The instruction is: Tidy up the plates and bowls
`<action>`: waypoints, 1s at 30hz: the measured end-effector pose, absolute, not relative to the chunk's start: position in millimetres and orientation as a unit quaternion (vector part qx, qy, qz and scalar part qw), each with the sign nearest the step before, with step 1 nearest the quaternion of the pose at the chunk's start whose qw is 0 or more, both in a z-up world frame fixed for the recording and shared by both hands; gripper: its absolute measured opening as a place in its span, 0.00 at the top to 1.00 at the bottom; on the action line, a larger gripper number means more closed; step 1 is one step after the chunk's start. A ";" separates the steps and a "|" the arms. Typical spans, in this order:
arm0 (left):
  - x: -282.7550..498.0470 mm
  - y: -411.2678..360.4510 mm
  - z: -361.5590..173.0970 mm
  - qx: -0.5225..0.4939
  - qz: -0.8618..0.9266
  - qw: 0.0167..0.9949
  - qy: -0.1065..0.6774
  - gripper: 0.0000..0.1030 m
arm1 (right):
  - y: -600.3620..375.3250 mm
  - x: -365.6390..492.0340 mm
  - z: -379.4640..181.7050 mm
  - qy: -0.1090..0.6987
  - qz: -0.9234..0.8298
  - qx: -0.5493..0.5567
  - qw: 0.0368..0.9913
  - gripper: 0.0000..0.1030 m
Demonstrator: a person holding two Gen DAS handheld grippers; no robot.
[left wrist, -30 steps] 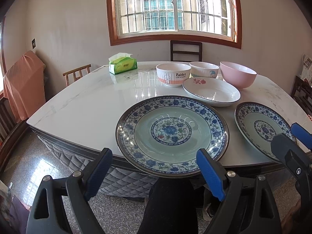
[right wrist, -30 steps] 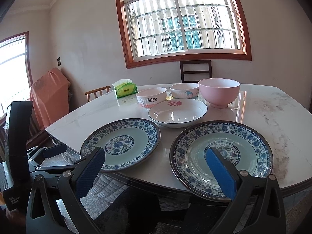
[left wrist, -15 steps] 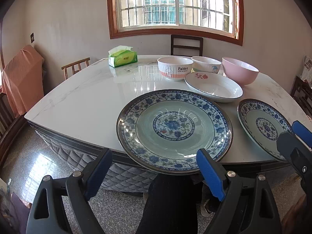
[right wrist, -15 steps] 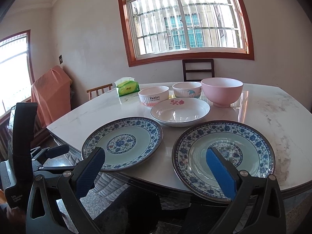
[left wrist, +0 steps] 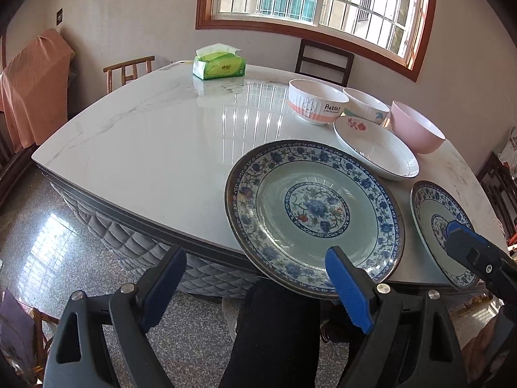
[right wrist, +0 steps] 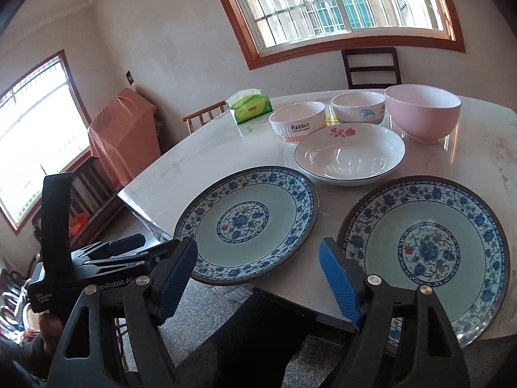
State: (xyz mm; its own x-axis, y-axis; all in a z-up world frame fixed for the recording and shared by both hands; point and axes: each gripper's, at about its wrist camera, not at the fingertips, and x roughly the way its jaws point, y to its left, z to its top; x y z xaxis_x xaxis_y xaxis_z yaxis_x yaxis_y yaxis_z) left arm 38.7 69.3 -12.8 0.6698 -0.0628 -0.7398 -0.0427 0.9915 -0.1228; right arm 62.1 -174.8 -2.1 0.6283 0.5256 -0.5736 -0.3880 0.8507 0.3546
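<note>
Resting at near table edge: two blue-floral plates, side by side, apart, both overhanging the rim slightly.
Left plate [left wrist: 315, 213]: lies flat; blue pad of left gripper's inner finger overlaps its near rim in the left wrist view; contact cannot be told.
Right plate [right wrist: 426, 252]: flat, just beside right gripper's inner finger.
White dish [right wrist: 350, 155]: shallow, red flower print, just behind the two plates, touching neither.
Bowls: "Rabbit" bowl [right wrist: 298, 125], small cartoon bowl [right wrist: 358, 107], pink bowl [right wrist: 422, 112], in a row behind the dish, all upright.
Left gripper [left wrist: 255, 286]: fingers wide apart, nothing between the pads.
Right gripper [right wrist: 258, 278]: jaws have just been closing, pads apart, nothing between them.
Table [left wrist: 145, 142]: white marble top, glossy.
Tissue box [left wrist: 219, 64]: green, far side, well apart from the crockery.
Person: dark trouser leg [left wrist: 274, 333] below the table edge.
</note>
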 end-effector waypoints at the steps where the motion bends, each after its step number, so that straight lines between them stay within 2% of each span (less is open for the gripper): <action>1: 41.0 71.2 -12.2 -0.064 -0.004 0.910 0.408 0.13 | -175.3 70.7 -2.0 0.358 0.262 0.104 0.890 0.34; 8: 65.2 89.5 -16.7 -0.094 -0.016 0.894 0.438 0.13 | -173.2 125.9 -9.5 0.428 0.274 0.101 0.855 0.42; 18: 90.2 100.2 -28.3 -0.112 -0.040 0.874 0.472 0.14 | -167.3 183.7 -34.3 0.496 0.261 0.100 0.822 0.42; 20: 92.9 103.2 -30.8 -0.117 -0.042 0.871 0.476 0.24 | -164.3 188.4 -36.6 0.506 0.267 0.098 0.814 0.42; 24: 99.2 108.8 -37.0 -0.128 -0.041 0.862 0.489 0.28 | -160.1 196.6 -40.7 0.518 0.266 0.097 0.807 0.42; 25: 100.0 109.9 -38.5 -0.131 -0.043 0.860 0.492 0.33 | -159.3 197.3 -41.2 0.521 0.265 0.097 0.806 0.42; 28: 101.1 109.6 -38.0 -0.127 -0.043 0.861 0.490 0.37 | -155.5 199.1 -46.3 0.534 0.264 0.097 0.797 0.42; 30: 102.1 108.8 -37.9 -0.126 -0.044 0.862 0.490 0.44 | -153.0 201.5 -47.2 0.538 0.264 0.097 0.795 0.43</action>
State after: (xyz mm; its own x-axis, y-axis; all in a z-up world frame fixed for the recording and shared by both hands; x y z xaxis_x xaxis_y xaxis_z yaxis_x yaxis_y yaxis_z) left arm 102.1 108.8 -37.9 0.5160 -0.1991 -0.8331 -0.0473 0.9645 -0.2598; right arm 201.5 -153.0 -47.2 0.2825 0.5242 -0.8034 -0.3152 0.8417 0.4383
